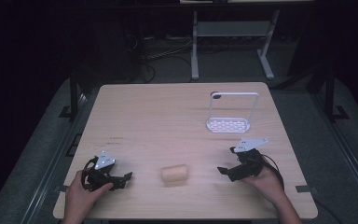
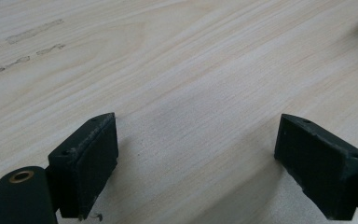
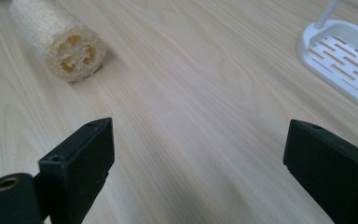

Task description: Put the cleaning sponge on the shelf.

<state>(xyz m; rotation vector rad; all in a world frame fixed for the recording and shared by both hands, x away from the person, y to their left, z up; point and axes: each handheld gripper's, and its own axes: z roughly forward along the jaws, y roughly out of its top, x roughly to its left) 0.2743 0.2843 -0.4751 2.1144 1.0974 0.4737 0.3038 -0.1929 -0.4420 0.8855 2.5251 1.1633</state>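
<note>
Down near the front edge of the pale wood-grain bench (image 1: 135, 112), a loofah (image 1: 174, 173) lies on its side: a short, fibrous, straw-coloured cylinder with a holed core at its cut end. It sits between the left claw (image 1: 121, 179) and right claw (image 1: 227, 171), apart from both, with bare wood around it. Each claw has its jaws spread wide, gripping nothing. Farther back on the right stands a white plastic rack (image 1: 229, 123), a slotted oval tray under a tall loop handle. Faint dark marks (image 1: 116, 138) smudge the wood left of centre.
</note>
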